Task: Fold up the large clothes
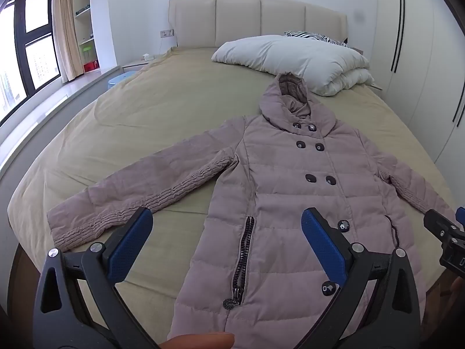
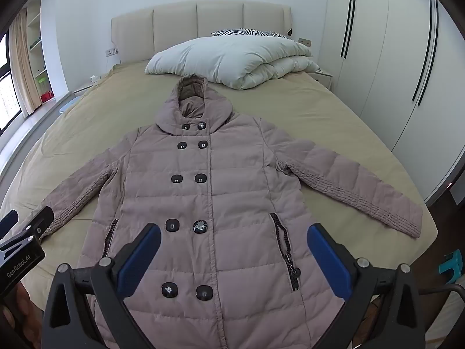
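Coat [image 2: 203, 203] first: a long, padded, dusty-pink one with a hood, lying face up and buttoned on the bed [image 1: 130, 122], both sleeves spread out to the sides. The left gripper [image 1: 226, 226] hangs over its lower part with the blue pads [image 1: 128, 247] spread wide and nothing between them. Between those fingers I see the zip pocket [image 1: 244, 258] on that side of the coat; just beyond the fingertip on the outer side lies the ribbed cuff of the sleeve [image 1: 116, 200], stretched across the tan bedcover.

The right gripper [image 2: 234, 235] is likewise wide open and holding nothing, poised above the hem end of the coat. Between its fingers sit the lower pairs of dark buttons [image 2: 186, 226], with the other zip pocket [image 2: 286, 250] close to the inner face of the outer finger. Past that finger the second sleeve [image 2: 363, 192] runs out towards the edge of the bed. Each gripper shows at the edge of the other's view, so they hover side by side over the coat's bottom half.

Further ahead of both sets of fingers, the hood [image 2: 191, 101] points to a folded white duvet [image 2: 232, 61], with a zebra-striped pillow [image 2: 247, 32] and the padded headboard [image 2: 197, 23] behind it. White wardrobe doors [image 2: 392, 67] stand on the right, a window [image 1: 29, 43] on the left.
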The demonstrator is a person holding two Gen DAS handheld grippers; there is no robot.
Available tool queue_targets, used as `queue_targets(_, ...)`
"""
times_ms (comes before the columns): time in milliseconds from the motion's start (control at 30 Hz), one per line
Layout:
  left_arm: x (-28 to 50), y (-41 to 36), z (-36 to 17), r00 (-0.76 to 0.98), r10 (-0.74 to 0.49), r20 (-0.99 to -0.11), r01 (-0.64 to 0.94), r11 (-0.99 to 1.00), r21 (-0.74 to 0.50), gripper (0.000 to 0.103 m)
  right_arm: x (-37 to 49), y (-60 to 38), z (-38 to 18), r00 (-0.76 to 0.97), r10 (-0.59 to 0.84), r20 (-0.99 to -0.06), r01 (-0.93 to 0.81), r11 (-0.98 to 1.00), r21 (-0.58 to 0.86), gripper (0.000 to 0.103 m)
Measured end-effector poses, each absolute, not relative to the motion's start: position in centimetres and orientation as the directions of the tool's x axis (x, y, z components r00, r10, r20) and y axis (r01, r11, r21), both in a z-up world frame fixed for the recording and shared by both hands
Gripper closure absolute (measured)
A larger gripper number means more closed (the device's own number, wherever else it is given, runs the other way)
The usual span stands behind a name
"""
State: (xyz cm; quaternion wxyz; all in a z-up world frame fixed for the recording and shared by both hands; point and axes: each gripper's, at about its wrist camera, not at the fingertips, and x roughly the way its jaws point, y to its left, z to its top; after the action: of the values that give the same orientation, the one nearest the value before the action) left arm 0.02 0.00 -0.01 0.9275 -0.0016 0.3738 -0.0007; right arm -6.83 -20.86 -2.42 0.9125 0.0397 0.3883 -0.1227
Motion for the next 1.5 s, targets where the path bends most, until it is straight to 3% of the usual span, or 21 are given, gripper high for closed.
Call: queue_targets(1500, 0.2, 0.2, -1.0, 0.719, -0.002, -0.695, -0.002, 1.000, -0.005, 0.000, -6.8, -21.1, -3.5, 0.658, -0.185, -0.730, 0.257, 0.966, -0.013, 0.000)
